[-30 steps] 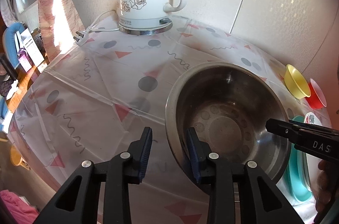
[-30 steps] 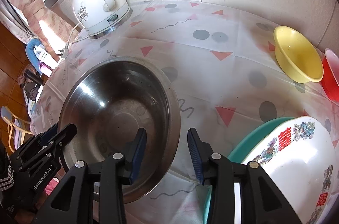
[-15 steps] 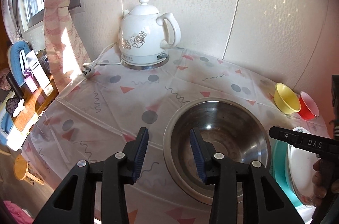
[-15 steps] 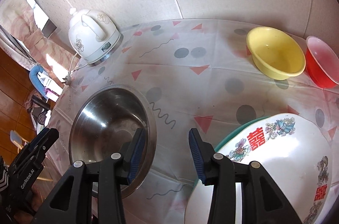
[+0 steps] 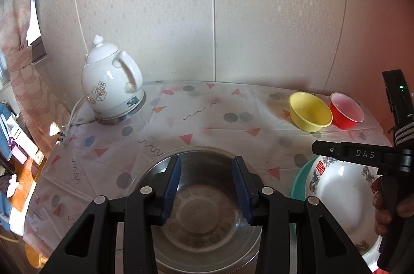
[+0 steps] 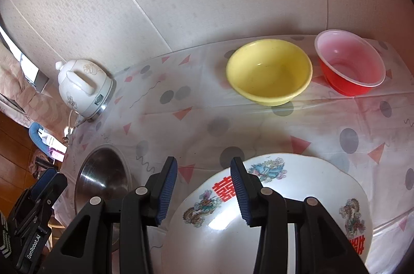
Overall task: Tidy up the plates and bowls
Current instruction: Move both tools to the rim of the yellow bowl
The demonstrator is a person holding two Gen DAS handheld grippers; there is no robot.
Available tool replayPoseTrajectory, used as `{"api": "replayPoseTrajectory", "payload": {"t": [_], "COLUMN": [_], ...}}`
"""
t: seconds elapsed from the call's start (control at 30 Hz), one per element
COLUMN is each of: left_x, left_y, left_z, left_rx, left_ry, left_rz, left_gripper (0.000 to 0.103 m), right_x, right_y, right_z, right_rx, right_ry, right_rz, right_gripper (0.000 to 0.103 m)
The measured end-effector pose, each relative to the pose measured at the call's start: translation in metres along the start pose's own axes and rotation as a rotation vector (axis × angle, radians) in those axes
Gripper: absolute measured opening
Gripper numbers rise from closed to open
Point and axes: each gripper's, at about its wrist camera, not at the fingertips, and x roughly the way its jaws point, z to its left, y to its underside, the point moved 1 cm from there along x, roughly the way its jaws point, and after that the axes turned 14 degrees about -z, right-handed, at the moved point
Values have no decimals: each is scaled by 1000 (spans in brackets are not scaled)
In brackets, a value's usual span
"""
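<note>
Both my claws gape wide and empty: left gripper (image 5: 206, 187) over the steel bowl (image 5: 207, 230), right gripper (image 6: 204, 189) above the white plate (image 6: 305, 199); I'd pinch its near-edge rim squarely

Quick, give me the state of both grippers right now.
Left gripper: open, holding nothing, above the steel bowl.
Right gripper: open, holding nothing, over the edge of the white plate.
</note>
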Motion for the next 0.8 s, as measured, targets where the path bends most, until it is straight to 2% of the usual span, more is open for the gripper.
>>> {"api": "replayPoseTrajectory", "payload": {"t": [0.27, 0.8], "left_x": [23, 63], "left_y": [-8, -12], "left_z": [-38, -81], "left_rx": [77, 158], "left_ry": [41, 53], "left_rz": [21, 80], "left_gripper": [42, 42], "right_x": [5, 17], "right_y": [-19, -47], "right_z": [-35, -93], "right_rx": [75, 204], "right_ry": [20, 47], "right_rz": [-25, -50], "right_gripper": [43, 43]}}
